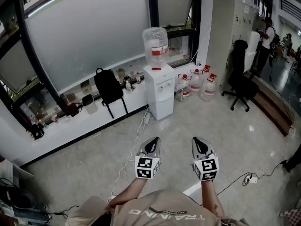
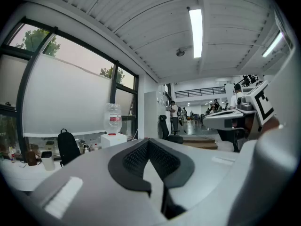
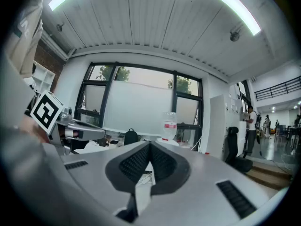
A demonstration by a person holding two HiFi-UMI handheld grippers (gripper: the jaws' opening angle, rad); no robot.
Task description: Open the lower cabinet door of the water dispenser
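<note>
We see glossy grey speckled floor [image 1: 89, 171]; wide frosted window in black frames [image 1: 89, 27]; low white ledge [image 1: 70, 125] beneath it; black swivel office chair [image 1: 240, 81] at right; ribbed white ceiling [image 2: 141, 22] with long tube light [image 2: 195, 27].

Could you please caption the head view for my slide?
Left gripper and right gripper, both shut, face the distant water dispenser.

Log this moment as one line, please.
phase: approach | left gripper: fingers shut, empty | right gripper: fingers shut, empty | water dispenser: ahead across floor, untouched | lower cabinet door: looks closed
</note>
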